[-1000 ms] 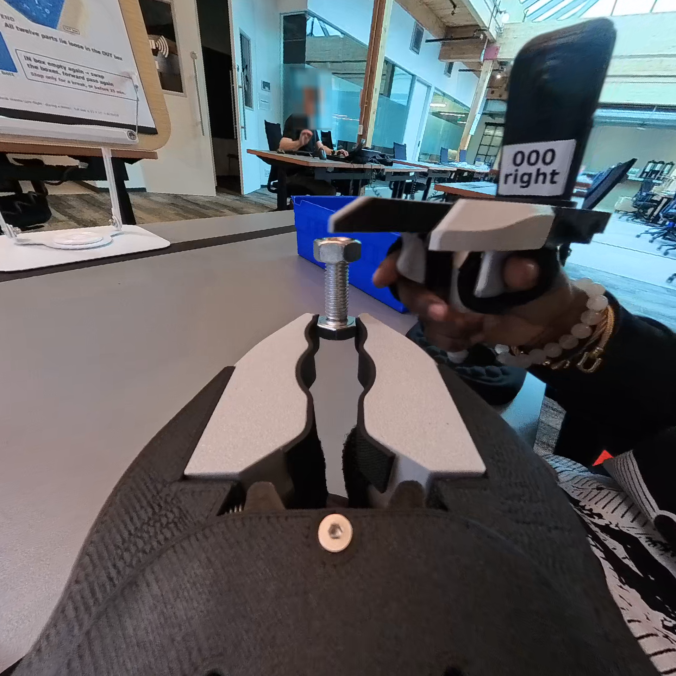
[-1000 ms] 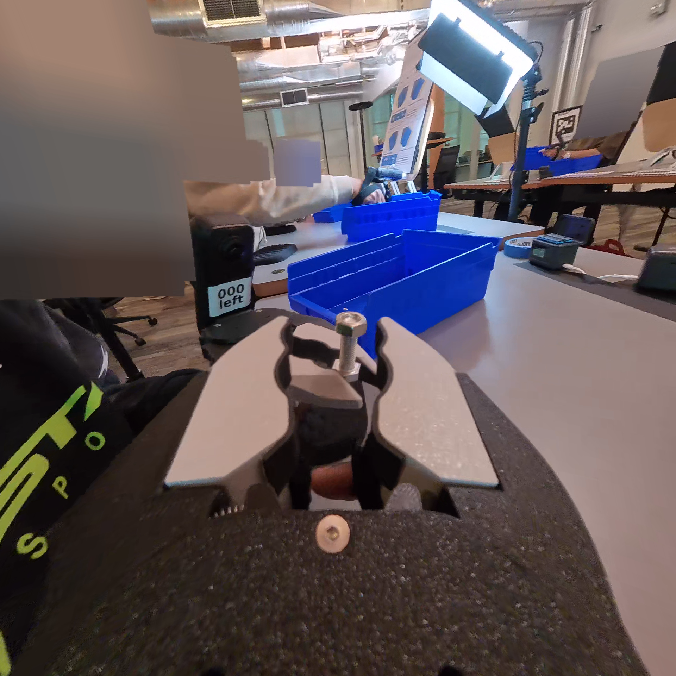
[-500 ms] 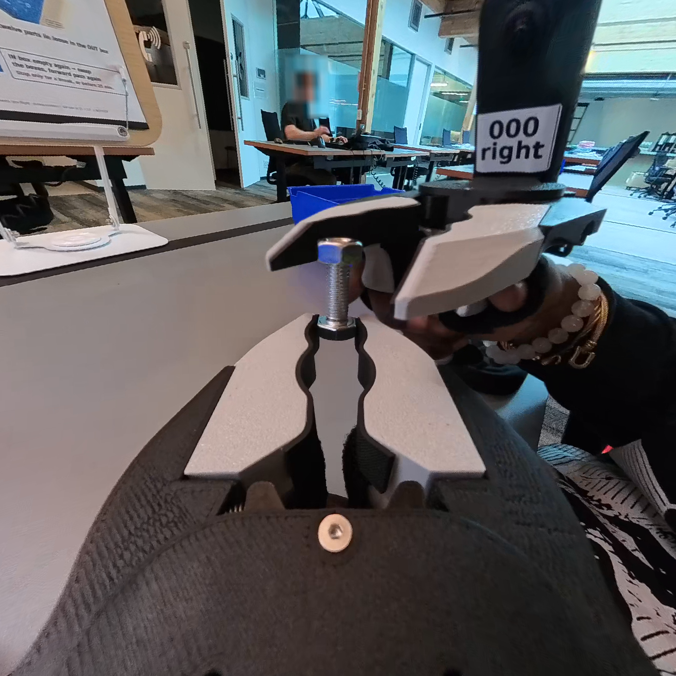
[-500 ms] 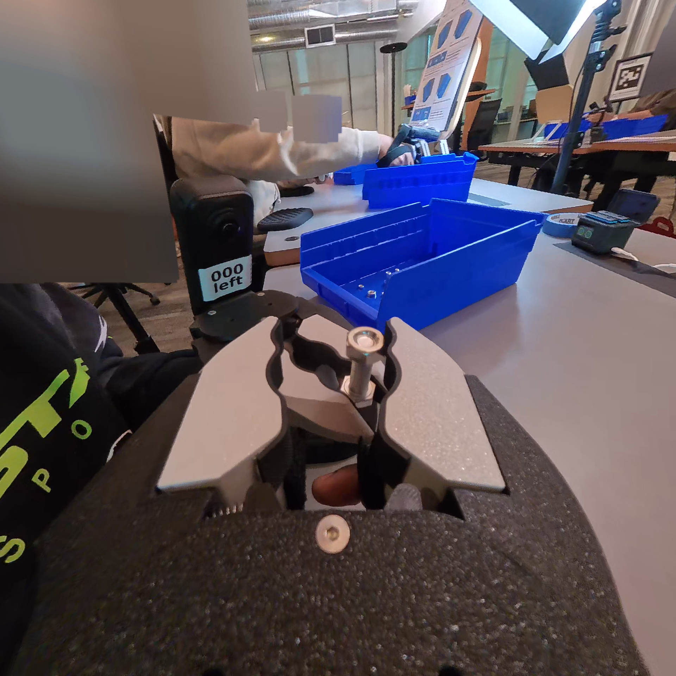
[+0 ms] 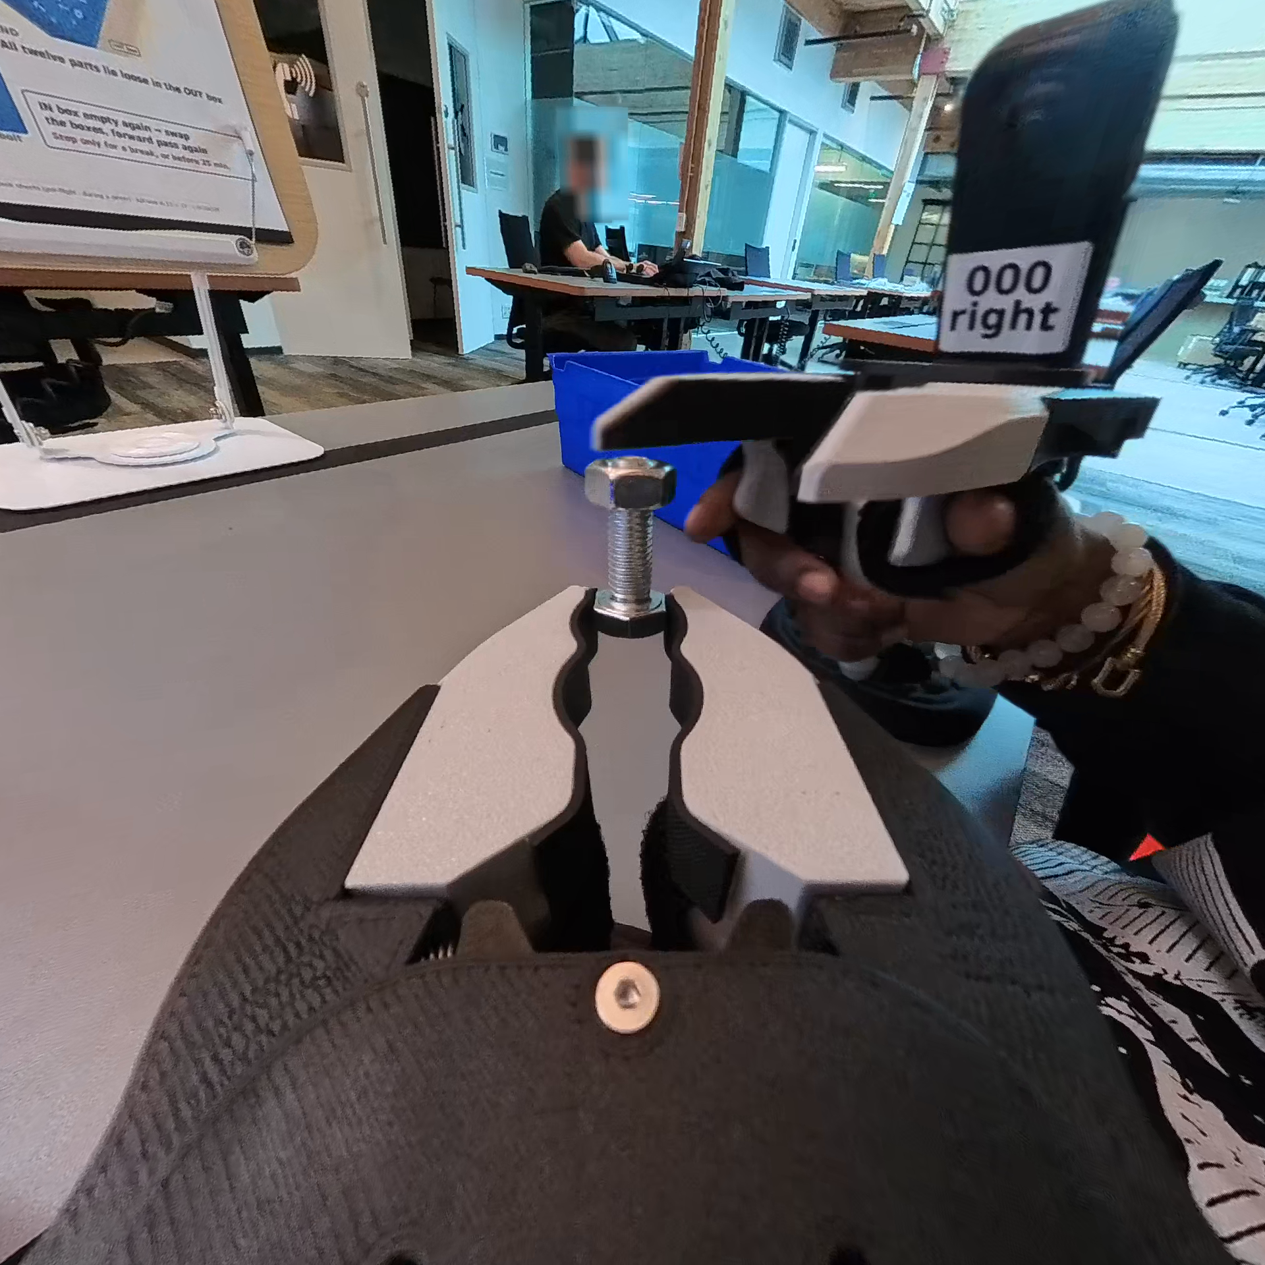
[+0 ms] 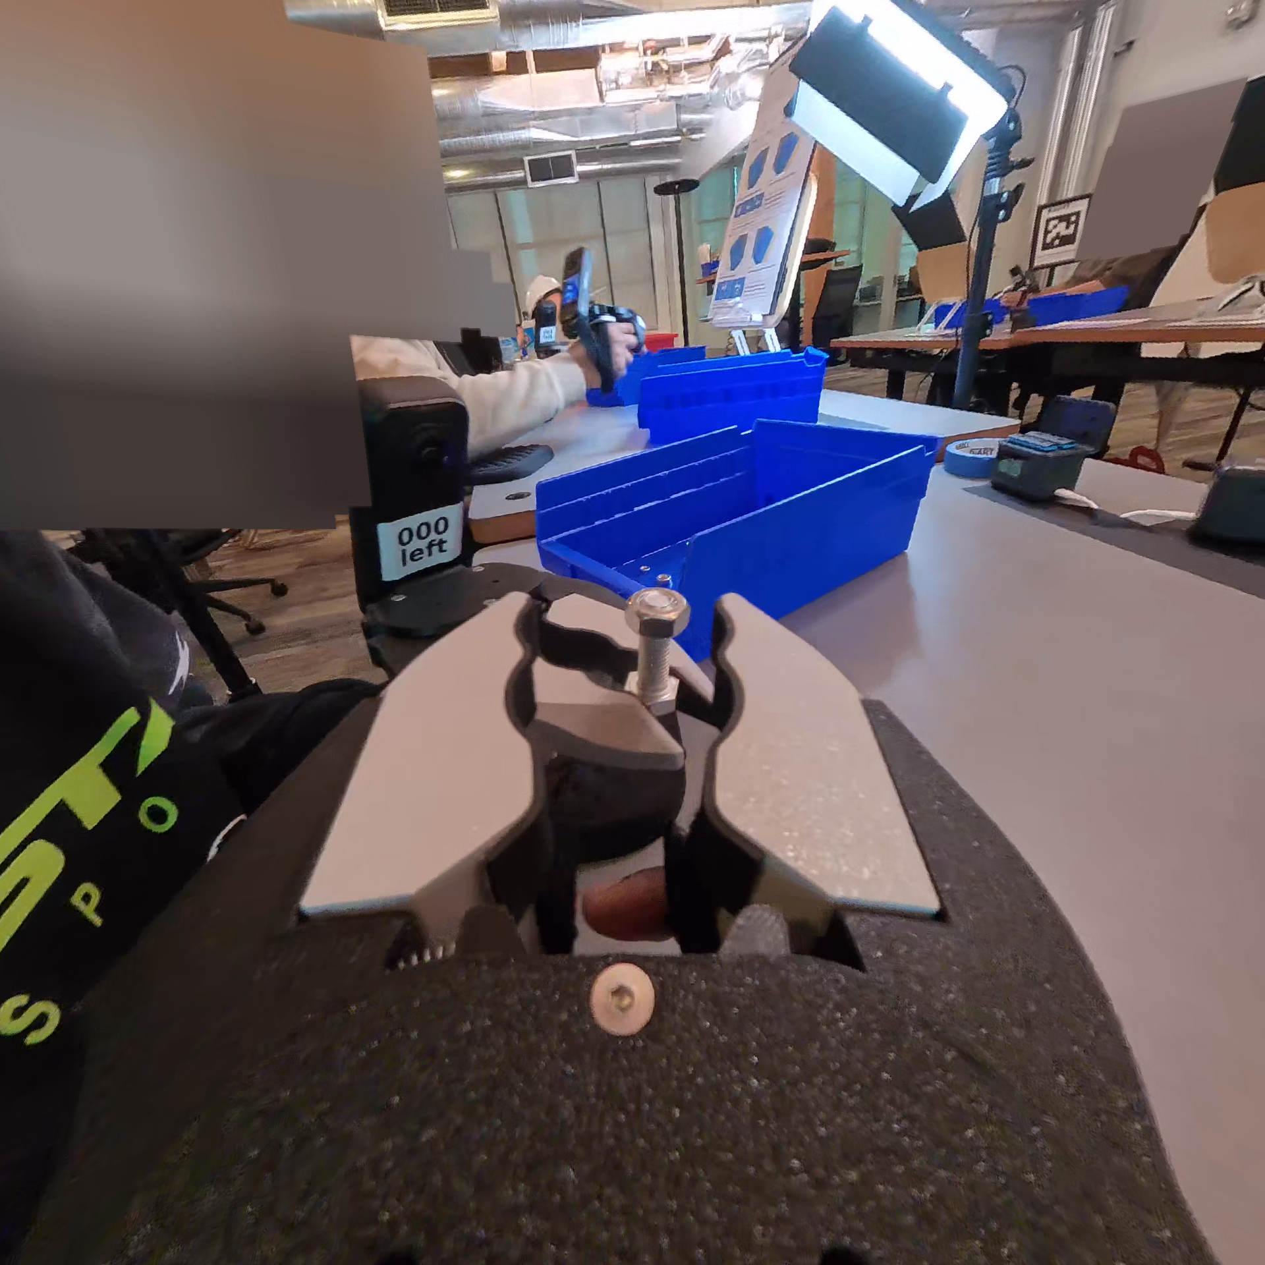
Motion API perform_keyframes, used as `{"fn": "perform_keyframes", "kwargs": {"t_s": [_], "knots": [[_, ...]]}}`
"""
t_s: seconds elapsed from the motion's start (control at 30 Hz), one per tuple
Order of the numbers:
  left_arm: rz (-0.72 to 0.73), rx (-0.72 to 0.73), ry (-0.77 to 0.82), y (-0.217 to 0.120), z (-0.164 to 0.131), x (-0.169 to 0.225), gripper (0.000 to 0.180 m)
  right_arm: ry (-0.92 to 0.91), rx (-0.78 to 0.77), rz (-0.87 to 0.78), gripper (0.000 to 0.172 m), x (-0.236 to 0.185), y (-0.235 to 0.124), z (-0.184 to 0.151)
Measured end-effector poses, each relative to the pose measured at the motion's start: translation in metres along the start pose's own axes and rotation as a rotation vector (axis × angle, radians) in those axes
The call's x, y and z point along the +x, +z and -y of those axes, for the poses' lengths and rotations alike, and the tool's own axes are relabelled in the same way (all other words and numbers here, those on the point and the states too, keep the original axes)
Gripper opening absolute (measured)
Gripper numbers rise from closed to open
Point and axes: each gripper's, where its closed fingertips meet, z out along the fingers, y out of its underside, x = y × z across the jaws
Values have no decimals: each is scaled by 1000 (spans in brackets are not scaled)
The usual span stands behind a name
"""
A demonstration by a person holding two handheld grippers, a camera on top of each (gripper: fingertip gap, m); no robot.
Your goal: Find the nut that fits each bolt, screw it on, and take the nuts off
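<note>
The left gripper (image 5: 630, 609) pinches the nut (image 5: 628, 606) so the bolt (image 5: 630, 530) stands upright for the right gripper (image 6: 619, 633), whose jaws are spread around the bolt's head.

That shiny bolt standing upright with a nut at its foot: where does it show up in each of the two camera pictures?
Left wrist view: the bolt stands just above centre, its nut pinched at the left gripper tips.
Right wrist view: the bolt stands at centre, between the open right gripper fingers, none touching it.
Shared landmark: the blue bin behind the bolt.
</note>
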Motion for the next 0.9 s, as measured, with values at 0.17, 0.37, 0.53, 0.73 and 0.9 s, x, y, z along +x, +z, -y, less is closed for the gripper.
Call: {"fn": "perform_keyframes", "kwargs": {"t_s": [0.17,0.37,0.53,0.73,0.9], "knots": [[-11,-14,24,1,-2,3,18,0,-44,57,58,-2,22,-7],[-21,-30,36,3,-4,6,18,-29,-84,86,50,-7,30,-12],[0,-23,16,2,-3,1,19,-20,-70,46,48,-3,19,-12],[15,-20,-3,2,-3,-2,18,33,-28,101,8,-15,-14,-9],[10,-19,11,2,-3,0,18,12,1,7,26,2,-12,-5]]}}
